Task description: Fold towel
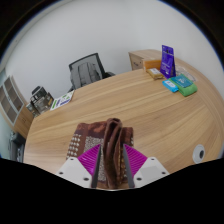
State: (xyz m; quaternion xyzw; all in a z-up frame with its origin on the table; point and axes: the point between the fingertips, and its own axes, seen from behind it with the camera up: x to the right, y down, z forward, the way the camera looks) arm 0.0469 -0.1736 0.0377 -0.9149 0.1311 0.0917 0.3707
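A brown patterned towel (105,140) is bunched up between my gripper's (111,168) two fingers, its folds rising ahead of them above the wooden table (120,100). Both fingers, with magenta pads (90,158), press on the towel from either side. The lower part of the towel is hidden between the fingers.
A purple box (168,62) and teal and green packets (181,86) lie at the far right of the table. A black office chair (88,68) stands beyond the far edge. Books or papers (62,99) lie at the far left, beside a shelf (12,98).
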